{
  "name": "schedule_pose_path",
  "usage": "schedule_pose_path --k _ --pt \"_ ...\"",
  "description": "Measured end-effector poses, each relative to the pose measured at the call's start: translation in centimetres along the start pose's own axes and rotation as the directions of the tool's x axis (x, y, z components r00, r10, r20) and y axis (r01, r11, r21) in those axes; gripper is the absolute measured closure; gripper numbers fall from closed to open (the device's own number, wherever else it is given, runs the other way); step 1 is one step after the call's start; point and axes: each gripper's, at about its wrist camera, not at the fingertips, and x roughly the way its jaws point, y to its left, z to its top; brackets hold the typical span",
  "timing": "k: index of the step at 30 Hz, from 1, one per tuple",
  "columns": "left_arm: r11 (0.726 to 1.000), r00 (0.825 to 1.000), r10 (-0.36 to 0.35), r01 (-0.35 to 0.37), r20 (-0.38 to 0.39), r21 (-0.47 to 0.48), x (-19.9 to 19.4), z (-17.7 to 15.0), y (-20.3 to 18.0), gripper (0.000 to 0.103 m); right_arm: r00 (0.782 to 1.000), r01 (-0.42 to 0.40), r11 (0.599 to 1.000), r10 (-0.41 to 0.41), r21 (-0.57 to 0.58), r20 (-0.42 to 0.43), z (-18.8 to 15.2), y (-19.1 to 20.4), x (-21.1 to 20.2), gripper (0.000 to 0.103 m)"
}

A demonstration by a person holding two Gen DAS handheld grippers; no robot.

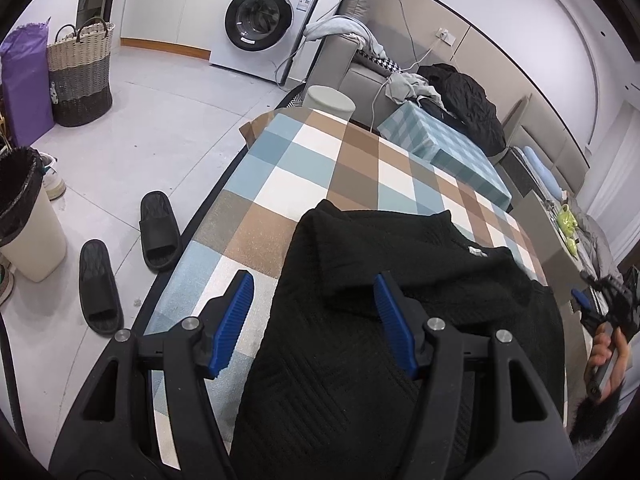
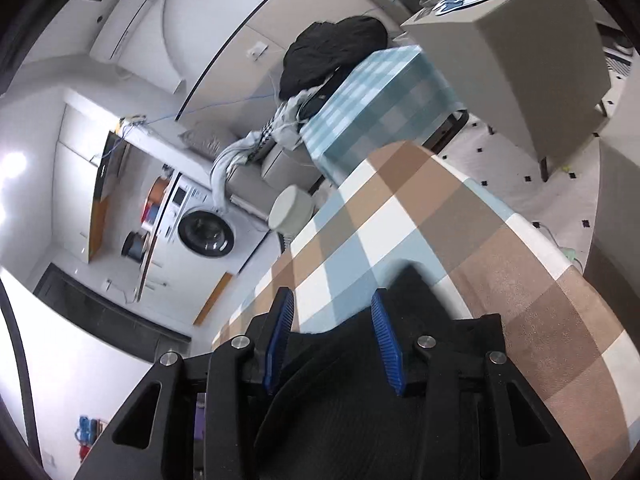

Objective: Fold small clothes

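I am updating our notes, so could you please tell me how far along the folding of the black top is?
Done: the black top lies on the checked cloth with one flap turned over its middle. In hand: the left tool stands open over its near edge, and black fabric sits between the right tool pads; whether they press it I cannot tell. Left: it is still wide and loose, so more folds remain.

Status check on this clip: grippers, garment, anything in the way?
Left gripper open over black knit garment on checked cloth. Right gripper open, garment between pads. Nothing in the way.
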Motion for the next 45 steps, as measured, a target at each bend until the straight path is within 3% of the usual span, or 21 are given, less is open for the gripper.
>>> schedule_pose_path --k 4,10,13,14,15,17,20,22,23,25,27,28,34,39,45 --pt "1.0 0.999 -0.017 0.018 -0.028 0.001 0.6 -0.1 -0.5 0.044 0.995 0.037 0.999 -0.04 -0.04 -0.086 -1.6 -0.6 -0.2 0.061" --pt "0.997 0.993 -0.055 0.06 -0.1 0.049 2.4 -0.6 -2.3 0.044 0.987 0.053 0.994 -0.067 -0.095 -0.147 -4.6 -1.7 -1.5 0.06" --pt "0.998 0.994 -0.05 0.053 -0.094 0.031 3.5 -0.4 -2.5 0.044 0.983 0.044 0.993 -0.063 -0.114 -0.172 -5.7 -1.7 -1.9 0.06" --pt "0.998 0.995 -0.061 0.062 -0.084 0.018 3.8 -0.2 -2.5 0.051 0.983 0.042 0.991 -0.063 -0.124 -0.173 -5.9 -1.7 -2.2 0.06" --pt "0.997 0.994 -0.07 0.071 -0.078 0.01 4.0 0.0 -2.5 0.072 0.983 0.043 0.99 -0.067 -0.136 -0.173 -6.2 -1.6 -2.3 0.06" --pt "0.996 0.994 -0.084 0.084 -0.075 -0.003 4.7 0.8 -2.6 0.1 0.98 0.052 0.986 -0.081 -0.158 -0.181 -6.9 -1.5 -2.7 0.06" --pt "0.995 0.995 -0.098 0.098 0.005 -0.014 4.6 2.5 -3.0 0.101 0.978 0.058 0.984 -0.09 -0.169 -0.189 -7.3 -1.8 -3.2 0.06" --pt "0.996 0.99 -0.082 0.085 0.119 -0.021 4.1 4.2 -3.5 0.101 0.978 0.071 0.983 -0.103 -0.172 -0.182 -7.3 -2.0 -3.7 0.06" --pt "0.997 0.986 -0.072 0.077 0.148 -0.025 4.0 4.7 -3.6 0.1 0.977 0.083 0.982 -0.114 -0.171 -0.178 -7.4 -2.2 -3.9 0.06" --pt "0.999 0.988 0.005 0.001 0.153 -0.04 4.7 5.8 -4.0 0.084 0.976 0.101 0.98 -0.131 -0.17 -0.177 -7.3 -2.7 -4.5 0.06" --pt "0.998 0.991 0.031 -0.024 0.127 -0.051 5.0 6.1 -3.9 0.044 0.975 0.116 0.978 -0.145 -0.172 -0.171 -7.1 -3.0 -5.1 0.06" --pt "0.997 0.99 0.024 -0.014 0.142 -0.073 4.8 5.9 -3.5 0.04 0.975 0.125 0.976 -0.154 -0.177 -0.161 -7.1 -3.2 -5.6 0.06" --pt "0.999 0.995 0.026 -0.021 0.1 -0.046 4.0 4.6 -2.5 0.037 0.971 0.173 0.961 -0.203 -0.217 -0.126 -7.1 -3.5 -7.1 0.055" --pt "0.998 0.995 0.059 -0.058 0.075 -0.012 2.6 2.7 -1.7 0.037 0.956 0.236 0.926 -0.275 -0.296 -0.099 -7.4 -3.3 -7.2 0.055" --pt "0.997 0.996 0.075 -0.075 0.04 -0.002 0.8 0.2 -0.7 0.037 0.943 0.274 0.894 -0.322 -0.354 -0.083 -6.6 -3.2 -4.9 0.054"
